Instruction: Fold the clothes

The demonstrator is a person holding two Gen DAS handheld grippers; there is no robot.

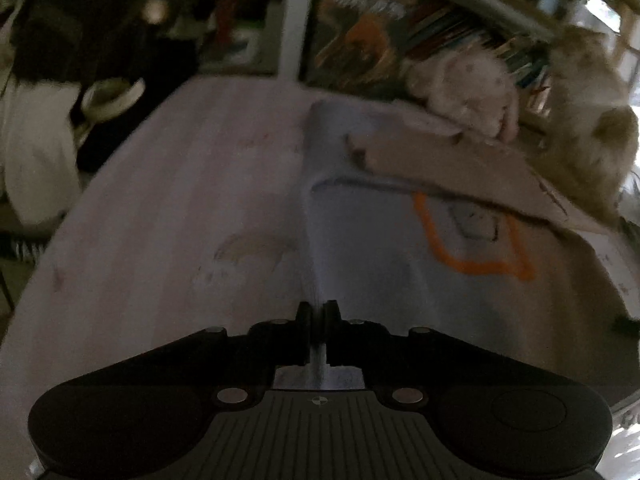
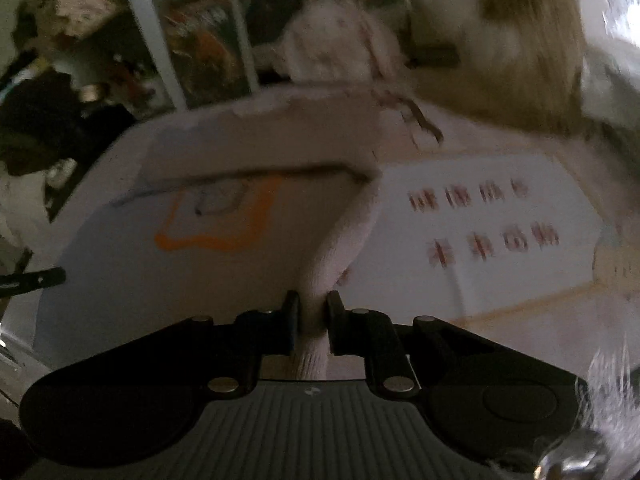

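My left claw (image 1: 319, 312) is clamped on the near edge of the pale blue garment (image 1: 360, 248), its jaws nearly together with a thin ridge of fabric pinched between them. My right claw (image 2: 313, 305) has its jaws narrow too, gripping a thicker bunched fold of the same garment, which rises out of the grip as a pinkish-white ribbed strip. The garment lies spread across the pale wooden bench (image 1: 168, 208), orange outline print (image 1: 472, 256) facing up (the print's centre is too blurred to read). A tan folded piece (image 1: 448, 168) lies over its far edge. Beside it on the right sits a white sheet with red characters (image 2: 480, 216).
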